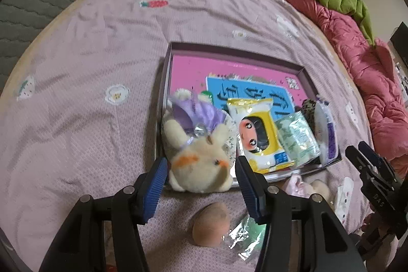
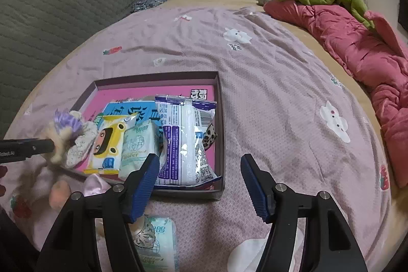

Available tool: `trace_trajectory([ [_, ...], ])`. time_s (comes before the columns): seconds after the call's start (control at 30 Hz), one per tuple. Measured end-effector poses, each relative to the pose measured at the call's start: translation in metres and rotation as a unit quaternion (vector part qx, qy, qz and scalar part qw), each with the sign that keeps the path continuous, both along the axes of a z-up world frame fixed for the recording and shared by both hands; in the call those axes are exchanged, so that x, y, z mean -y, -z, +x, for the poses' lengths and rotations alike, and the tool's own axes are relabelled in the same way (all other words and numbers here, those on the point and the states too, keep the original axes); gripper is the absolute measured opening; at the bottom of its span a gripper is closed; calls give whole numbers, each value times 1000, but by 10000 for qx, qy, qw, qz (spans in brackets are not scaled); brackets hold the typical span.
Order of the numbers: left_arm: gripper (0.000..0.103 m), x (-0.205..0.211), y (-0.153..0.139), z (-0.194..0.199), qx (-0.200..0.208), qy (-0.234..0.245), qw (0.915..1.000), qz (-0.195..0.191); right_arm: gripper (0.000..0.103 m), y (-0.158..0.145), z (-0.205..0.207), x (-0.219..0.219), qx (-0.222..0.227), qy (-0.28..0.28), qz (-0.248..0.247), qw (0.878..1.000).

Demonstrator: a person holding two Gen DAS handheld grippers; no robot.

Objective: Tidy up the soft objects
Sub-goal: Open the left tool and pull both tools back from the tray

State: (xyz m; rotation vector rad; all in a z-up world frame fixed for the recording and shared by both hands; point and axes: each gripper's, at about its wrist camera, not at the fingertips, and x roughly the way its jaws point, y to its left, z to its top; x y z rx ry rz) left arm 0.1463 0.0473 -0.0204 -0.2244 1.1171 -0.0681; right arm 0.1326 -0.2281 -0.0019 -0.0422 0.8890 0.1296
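A shallow box [image 1: 237, 56] [image 2: 220, 119] with a pink printed bottom lies on the bed. In it are a yellow tissue pack [image 1: 257, 134] [image 2: 108, 142], a green tissue pack [image 1: 298, 137] [image 2: 137, 144], a white and purple pack [image 2: 186, 139] and a leopard-print piece [image 2: 211, 137]. A cream plush bunny in a purple dress [image 1: 201, 144] [image 2: 63, 134] lies over the box's near left edge. My left gripper [image 1: 201, 170] is open, its blue pads either side of the bunny's head. My right gripper [image 2: 200, 177] is open and empty above the box's near right corner.
A peach sponge [image 1: 210, 224], a clear wrapper [image 1: 246, 233] and pink soft items [image 1: 295, 186] lie on the lilac bedspread before the box. A green tissue pack [image 2: 158, 244] lies under the right gripper. A red quilt [image 2: 357, 50] borders the right side; a grey sofa [image 2: 51, 17] stands left.
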Motion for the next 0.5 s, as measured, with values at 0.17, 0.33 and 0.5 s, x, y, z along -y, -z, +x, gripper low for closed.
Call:
trace_trajectory([
  [0.17,59,-5,-17,-5,248,-80,9997,-35,68,-9,-3,0,90,35,8,10000],
  [0.33,59,-3,-32,-11,439,16,9990,-15,69,-18,-9,-3,175,-10,8,9998],
  [0.5,59,-3,-40,-18,510,-46,9987,27,69,-27,-16,-7,277,-87,21,9996],
])
